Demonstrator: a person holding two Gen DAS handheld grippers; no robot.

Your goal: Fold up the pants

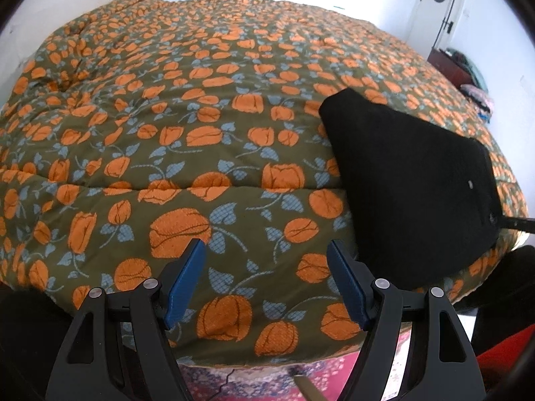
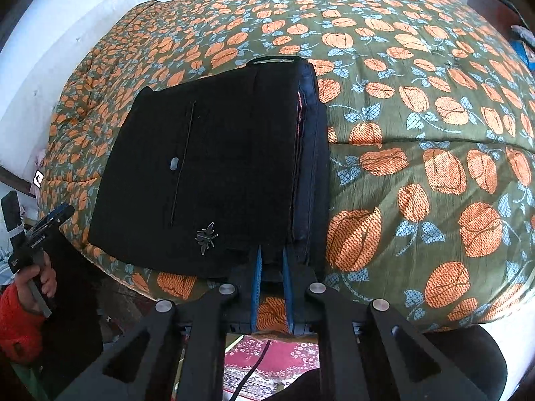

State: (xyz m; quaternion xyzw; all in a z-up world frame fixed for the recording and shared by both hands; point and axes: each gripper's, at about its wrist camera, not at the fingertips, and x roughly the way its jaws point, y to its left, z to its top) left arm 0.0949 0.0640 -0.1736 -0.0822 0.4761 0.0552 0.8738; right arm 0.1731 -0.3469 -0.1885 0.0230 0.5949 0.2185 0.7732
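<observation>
**Folded pants at the bed's near edge, right gripper pinching them**

The black pants [image 2: 207, 173] lie folded into a compact rectangle on the floral quilt [image 2: 418, 133], close to the bed's near edge. A metal emblem [image 2: 205, 234] and a small pale tag [image 2: 174, 163] show on the top layer. The stacked fold edges run along the pile's right side, and a loop sticks out at its far end.

The right gripper [image 2: 271, 260] has its blue fingers [image 2: 256, 277] drawn close together on the pants' near edge, with dark cloth caught between them.

The left gripper [image 1: 267, 250] is spread wide and holds nothing. It hovers over bare quilt [image 1: 167, 117] near the bed's near edge, with the pants [image 1: 411, 183] just to its right and not touched. In the right wrist view this gripper [image 2: 55, 214] appears at the far left, held by a hand [image 2: 36, 284] in a red sleeve, off the bed's left side.

A red patterned rug [image 2: 267, 351] shows on the floor below the bed edge.
</observation>
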